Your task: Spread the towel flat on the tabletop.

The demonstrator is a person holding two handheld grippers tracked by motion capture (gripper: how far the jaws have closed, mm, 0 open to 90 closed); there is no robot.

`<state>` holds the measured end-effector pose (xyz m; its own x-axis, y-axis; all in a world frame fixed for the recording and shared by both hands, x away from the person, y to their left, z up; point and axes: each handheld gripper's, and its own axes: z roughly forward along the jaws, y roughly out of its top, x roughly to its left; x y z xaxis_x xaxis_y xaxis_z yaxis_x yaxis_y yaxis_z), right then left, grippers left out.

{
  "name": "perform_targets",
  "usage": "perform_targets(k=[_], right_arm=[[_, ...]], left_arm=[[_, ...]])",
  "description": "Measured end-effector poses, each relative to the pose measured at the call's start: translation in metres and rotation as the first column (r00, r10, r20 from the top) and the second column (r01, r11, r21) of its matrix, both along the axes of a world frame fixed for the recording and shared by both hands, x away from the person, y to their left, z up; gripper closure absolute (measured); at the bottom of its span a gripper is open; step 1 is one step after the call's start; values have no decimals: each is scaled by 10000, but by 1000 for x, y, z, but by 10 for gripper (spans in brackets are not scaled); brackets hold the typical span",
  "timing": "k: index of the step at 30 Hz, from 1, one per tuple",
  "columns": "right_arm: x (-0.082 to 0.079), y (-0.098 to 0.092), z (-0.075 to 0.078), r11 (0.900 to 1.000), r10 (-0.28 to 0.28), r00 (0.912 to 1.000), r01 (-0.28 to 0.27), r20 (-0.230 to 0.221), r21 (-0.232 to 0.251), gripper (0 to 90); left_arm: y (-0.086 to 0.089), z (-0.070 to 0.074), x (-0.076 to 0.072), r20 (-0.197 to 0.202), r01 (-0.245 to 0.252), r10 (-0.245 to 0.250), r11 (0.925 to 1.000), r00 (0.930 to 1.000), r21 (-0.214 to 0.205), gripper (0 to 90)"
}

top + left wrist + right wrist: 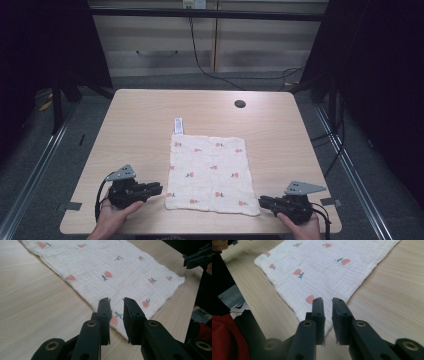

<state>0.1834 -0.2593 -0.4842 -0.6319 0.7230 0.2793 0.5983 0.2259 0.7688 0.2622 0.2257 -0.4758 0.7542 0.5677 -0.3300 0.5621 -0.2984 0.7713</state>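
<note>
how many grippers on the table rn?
2. Left gripper at the cloth's near-left corner; right gripper at its near-right corner. Both slightly open.

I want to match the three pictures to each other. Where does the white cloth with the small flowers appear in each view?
High view: the cloth lies flat at the middle of the table, toward the near edge, between the left gripper and the right gripper.
Left gripper view: the cloth runs from upper left to right, one corner under the jaws.
Right gripper view: the cloth fills the upper middle, one corner at the jaws.
Shared landmark: the flower print.
</note>
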Motion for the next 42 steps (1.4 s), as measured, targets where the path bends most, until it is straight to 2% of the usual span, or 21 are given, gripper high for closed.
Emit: perform_targets(k=[1, 3, 7, 9, 10, 14, 16, 20, 22, 24, 26, 28, 31, 34, 42], right_arm=[[0, 0, 1, 9999, 53, 10000, -54, 38, 129, 777], [0, 1, 2, 9999, 155, 9999, -155, 34, 53, 774], [10, 6, 7, 9999, 150, 9997, -150, 201, 13, 708], [18, 10, 13, 9998, 165, 9991, -169, 382, 115, 649], [23, 12, 15, 9997, 143, 9988, -151, 466, 169, 608], [48, 20, 22, 9999, 89, 9978, -93, 650, 59, 563], [60, 23, 24, 10000, 49, 9976, -49, 690, -4, 552], [79, 28, 23, 9997, 108, 9975, -94, 704, -210, 568], [86, 31, 20, 9994, 215, 9980, -199, 595, -267, 589], [92, 35, 16, 9987, 309, 9983, -289, 486, -415, 605], [97, 38, 12, 9978, 405, 9985, -384, 379, -549, 616], [104, 40, 8, 9974, 379, 9988, -360, 304, -630, 617], [114, 41, 2, 9978, 334, 9993, -324, 162, -587, 619], [121, 42, -5, 9974, 255, 9996, -261, -97, -678, 651], [126, 52, -13, 9924, 444, 9986, -474, -285, -1140, 677]], left_arm=[[0, 1, 1, 22, -37, 37, 10000, 10000, -19, 741], [0, 2, 4, 66, -79, 79, 10000, 9999, 20, 740], [-5, 5, 13, 61, -161, 160, 9997, 9999, 156, 715], [-9, 8, 20, 122, -170, 167, 9996, 9998, 230, 675], [-12, 8, 24, 61, -139, 138, 9999, 9999, 101, 659], [-22, 10, 37, 259, 112, -119, 9996, 9996, 243, 645], [-28, 9, 43, 164, 82, -88, 9992, 9998, 398, 641], [-35, 7, 52, 198, 150, -159, 9988, 9997, 462, 624], [-37, 4, 58, 60, 171, -172, 9995, 9998, 283, 611], [-40, 0, 65, 15, 226, -227, 9993, 9997, 289, 590], [-44, -4, 72, -93, 279, -275, 9985, 9996, 477, 562], [-48, -5, 77, -177, 306, -299, 9988, 9994, 386, 564], [-54, -10, 81, -136, 344, -335, 9973, 9993, 653, 589], [-61, -18, 83, -85, 483, -476, 9924, 9988, 1129, 614], [-64, -26, 83, -102, 600, -592, 9876, 9982, 1447, 681]])
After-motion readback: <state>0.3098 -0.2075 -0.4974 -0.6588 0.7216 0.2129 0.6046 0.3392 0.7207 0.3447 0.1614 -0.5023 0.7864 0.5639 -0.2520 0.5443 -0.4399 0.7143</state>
